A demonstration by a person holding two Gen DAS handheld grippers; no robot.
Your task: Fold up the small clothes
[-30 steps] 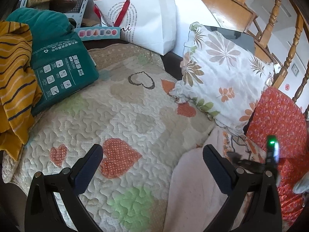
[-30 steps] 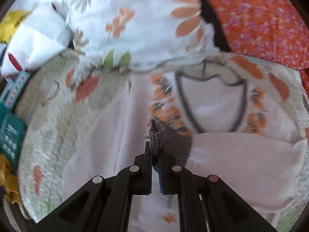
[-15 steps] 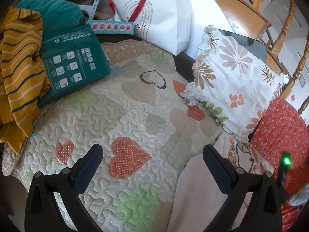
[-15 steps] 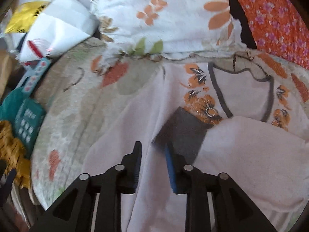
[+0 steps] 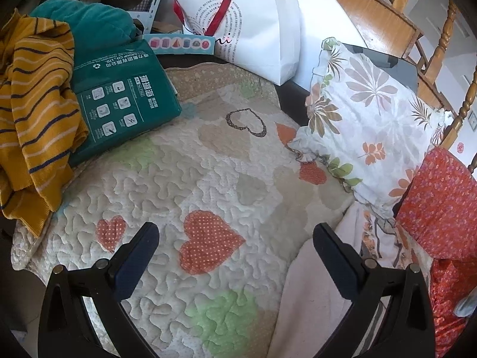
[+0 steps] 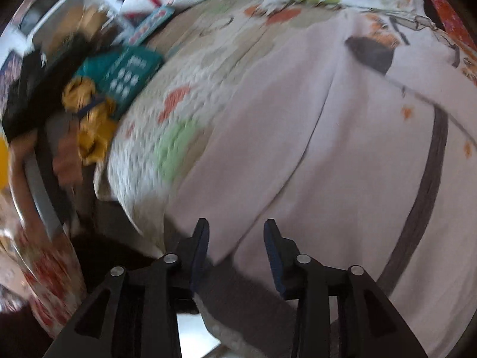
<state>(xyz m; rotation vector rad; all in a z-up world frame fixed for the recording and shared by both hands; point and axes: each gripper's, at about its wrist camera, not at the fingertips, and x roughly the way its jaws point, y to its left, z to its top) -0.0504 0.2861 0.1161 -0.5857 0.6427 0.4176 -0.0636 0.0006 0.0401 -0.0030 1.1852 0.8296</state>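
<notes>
A pale pink small garment [image 6: 313, 137] with grey trim and an orange flower print lies spread on the heart-patterned quilt [image 5: 208, 185]. Its dark grey cuff [image 6: 371, 52] lies folded onto it at the far side. My right gripper [image 6: 235, 247] is open and empty, low over the garment's near edge. My left gripper [image 5: 235, 247] is open and empty above the quilt, with the garment's edge [image 5: 316, 292] beside its right finger.
A flowered pillow [image 5: 366, 119] and a red flowered cloth [image 5: 441, 208] lie to the right. A green package [image 5: 119, 98], a yellow striped sweater [image 5: 32, 101] and a white paper bag [image 5: 253, 29] stand at the quilt's far side. The right wrist view is motion-blurred.
My right gripper has let go of the grey cuff, opened, and pulled back to the garment's near edge. My left gripper has drifted back a little, still open.
</notes>
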